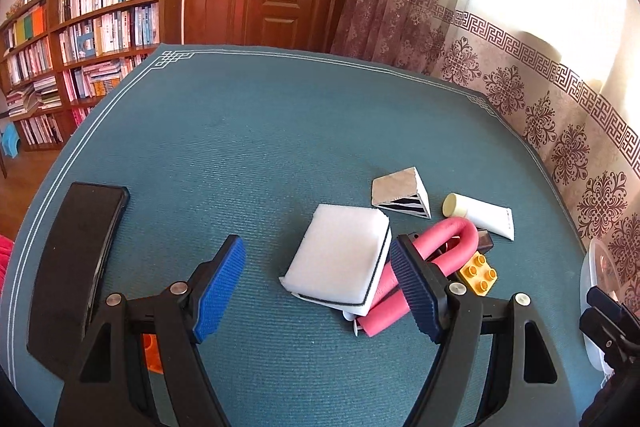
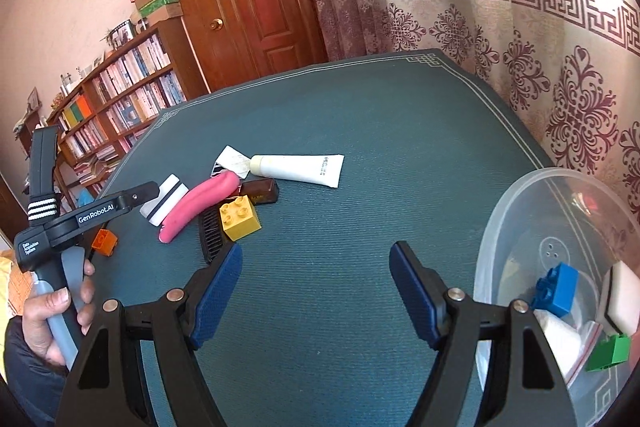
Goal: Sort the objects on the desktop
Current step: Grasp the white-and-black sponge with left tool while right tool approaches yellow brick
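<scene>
Our left claw (image 1: 318, 291) stands wide apart with nothing held; its blue ribbed pads hang over the teal table (image 1: 240, 147). The right pad sits in front of the edge of a white sponge (image 1: 340, 259), but we cannot tell whether it touches it. The sponge is a thick white block with a thin black band near one face, lying tilted on a pink foam tube (image 1: 436, 247) bent into a U. Just beside the tube lies a yellow brick (image 1: 478, 273) with four studs. Beyond these sit a small wedge-shaped box (image 1: 402, 193) with black and white stripes on its side, and a white tube (image 1: 480, 213) with a pale cap, lying flat. A dark brown block (image 1: 484, 241) peeks from behind the pink foam. At far left a black phone (image 1: 76, 267) lies flat on the table, and an orange brick (image 1: 152, 353) shows under the claw's frame.

Our right claw (image 2: 316, 291) is likewise wide apart and empty, over bare table. To its left lies the same heap, with a black comb (image 2: 210, 237) beside the yellow brick. To its right stands a clear bowl (image 2: 520, 207) holding a blue brick (image 2: 558, 289), a green brick (image 2: 610, 351), another white sponge (image 2: 622, 299) and a plastic bag (image 2: 564, 343). A hand (image 2: 52, 315) grips the left claw's handle at the left edge of this view.
</scene>
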